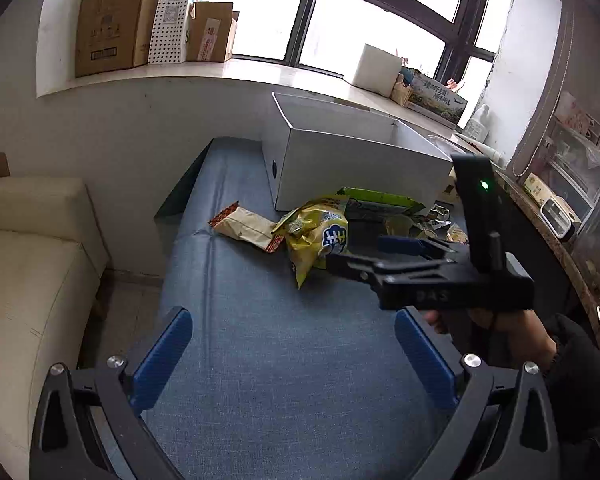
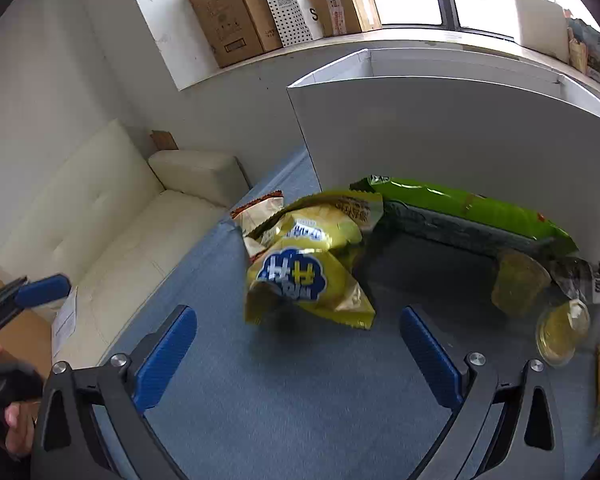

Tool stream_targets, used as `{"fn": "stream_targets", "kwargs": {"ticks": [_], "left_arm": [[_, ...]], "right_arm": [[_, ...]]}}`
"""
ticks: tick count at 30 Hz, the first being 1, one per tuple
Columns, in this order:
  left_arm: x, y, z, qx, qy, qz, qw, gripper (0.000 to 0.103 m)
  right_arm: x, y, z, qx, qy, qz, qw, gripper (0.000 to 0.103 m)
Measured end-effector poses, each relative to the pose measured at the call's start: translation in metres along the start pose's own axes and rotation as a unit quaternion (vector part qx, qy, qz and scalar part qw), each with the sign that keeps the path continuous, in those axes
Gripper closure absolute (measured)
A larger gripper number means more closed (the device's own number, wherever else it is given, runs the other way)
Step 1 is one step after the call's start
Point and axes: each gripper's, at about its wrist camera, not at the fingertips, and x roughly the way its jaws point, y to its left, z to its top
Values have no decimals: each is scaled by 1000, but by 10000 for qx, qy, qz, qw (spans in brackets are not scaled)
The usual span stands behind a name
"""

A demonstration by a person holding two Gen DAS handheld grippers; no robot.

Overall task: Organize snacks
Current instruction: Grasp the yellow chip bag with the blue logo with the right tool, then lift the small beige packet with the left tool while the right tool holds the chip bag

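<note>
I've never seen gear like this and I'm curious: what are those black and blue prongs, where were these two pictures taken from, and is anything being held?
The prongs are fingers of two hand-held grippers, one in each of a person's hands. Each picture comes from a camera on one gripper, looking along its fingers. The left gripper is open over a blue table; the right gripper is open too. Neither holds anything. On the table lie a yellow bag, a green bag, a tan bag and a white box. The left view also shows the right gripper and the hand holding it.
</note>
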Motion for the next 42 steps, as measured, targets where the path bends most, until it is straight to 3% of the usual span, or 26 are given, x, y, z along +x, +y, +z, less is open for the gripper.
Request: {"fn": "stream_targets", "kwargs": {"ticks": [8,10,12,14,23,26,32,38,42], "left_arm": [[1,7,-6,-41,40,-33,10000,0],[2,9,-6,-57,72,-4,10000,0],[3,9,-6,-50,110,44,9999,0],[2,10,-5,-61,122,77,9999,0],[16,4,13,307,222,278,9989,0],[34,2,29,602,400,254,9971,0],[99,4,61,1375,898,365,9857,0],[174,22,82,1494,1494,332,9769,0],[198,29,84,1521,1675,448,9730,0]], "right_arm": [[45,7,28,-213,255,-460,9984,0],[51,6,30,-240,402,-351,9983,1],[54,5,29,-245,469,-352,9980,27],[50,2,25,-180,406,-393,9982,29],[-8,-12,4,93,38,224,9997,31],[-38,-14,-8,140,-121,515,9985,31],[-88,-13,-41,157,-368,585,9975,31],[-113,-23,-65,395,-489,508,9967,31],[-118,-27,-70,505,-509,484,9963,31]]}}
